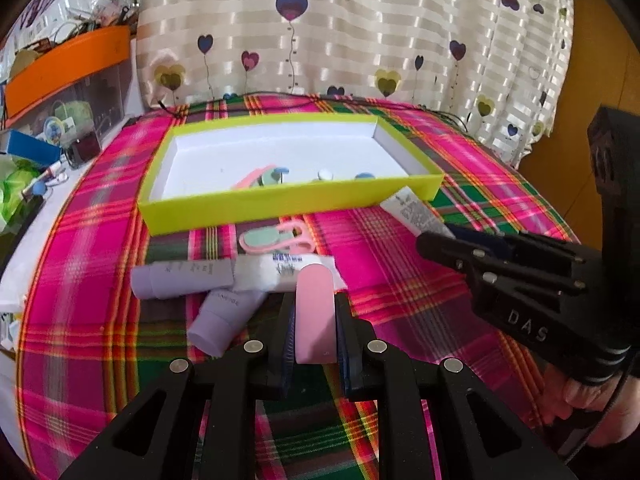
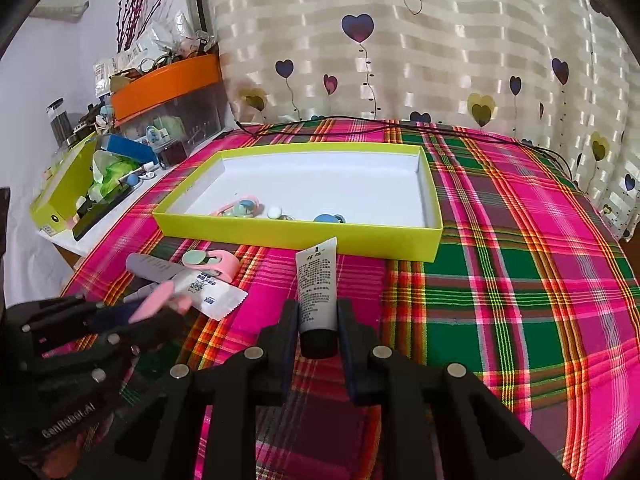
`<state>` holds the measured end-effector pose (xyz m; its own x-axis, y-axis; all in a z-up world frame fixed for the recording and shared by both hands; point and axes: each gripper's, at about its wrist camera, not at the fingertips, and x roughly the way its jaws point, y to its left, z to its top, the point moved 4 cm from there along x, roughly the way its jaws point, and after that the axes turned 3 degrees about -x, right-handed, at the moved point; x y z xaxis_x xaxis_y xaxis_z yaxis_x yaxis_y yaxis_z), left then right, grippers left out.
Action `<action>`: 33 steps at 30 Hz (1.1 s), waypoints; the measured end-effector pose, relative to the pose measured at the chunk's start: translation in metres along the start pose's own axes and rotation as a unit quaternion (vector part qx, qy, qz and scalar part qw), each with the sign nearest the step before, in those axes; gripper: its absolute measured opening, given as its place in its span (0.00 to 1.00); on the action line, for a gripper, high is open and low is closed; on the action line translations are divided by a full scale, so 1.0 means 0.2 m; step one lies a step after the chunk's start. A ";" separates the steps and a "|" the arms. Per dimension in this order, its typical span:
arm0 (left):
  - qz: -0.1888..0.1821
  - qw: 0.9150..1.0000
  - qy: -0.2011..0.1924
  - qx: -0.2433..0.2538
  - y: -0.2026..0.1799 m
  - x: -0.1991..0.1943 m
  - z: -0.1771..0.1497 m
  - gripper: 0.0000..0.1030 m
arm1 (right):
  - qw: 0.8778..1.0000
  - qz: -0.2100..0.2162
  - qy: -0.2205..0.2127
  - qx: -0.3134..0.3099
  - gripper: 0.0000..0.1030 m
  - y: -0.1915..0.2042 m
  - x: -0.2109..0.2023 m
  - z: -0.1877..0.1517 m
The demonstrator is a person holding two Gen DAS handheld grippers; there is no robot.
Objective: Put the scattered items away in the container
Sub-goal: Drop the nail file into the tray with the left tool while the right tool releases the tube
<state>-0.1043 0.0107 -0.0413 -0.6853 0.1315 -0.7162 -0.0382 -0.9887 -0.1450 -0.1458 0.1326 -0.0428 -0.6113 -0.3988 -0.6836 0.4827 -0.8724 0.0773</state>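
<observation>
A pink block (image 1: 314, 312) stands clamped between the left jaws; a white tube (image 2: 318, 280), black cap down, between the right jaws; ahead, a yellow-green tray (image 2: 296, 236) holds small clips

Right gripper (image 2: 318, 320) clamps white tube (image 2: 317, 280) above plaid table (image 2: 500, 280); yellow-green box (image 2: 300, 236) just ahead, left gripper (image 2: 160, 312) gripping pink item (image 2: 154, 305).
</observation>
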 end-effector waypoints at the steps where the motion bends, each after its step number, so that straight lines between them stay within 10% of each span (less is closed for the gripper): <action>1: 0.001 1.000 -0.002 0.000 0.00 -0.01 0.01 0.17 | 1.000 -0.001 -0.002 0.000 0.19 0.00 -0.01 0.01; 33: 0.003 0.998 -0.059 0.000 0.06 0.06 0.40 0.17 | 0.999 -0.010 -0.050 -0.008 0.19 -0.09 0.02 0.33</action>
<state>-0.1704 -0.0045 0.0031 -0.7661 0.1168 -0.6321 -0.0337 -0.9893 -0.1419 -0.1979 0.1274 0.0013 -0.6800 -0.4074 -0.6096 0.4791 -0.8763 0.0512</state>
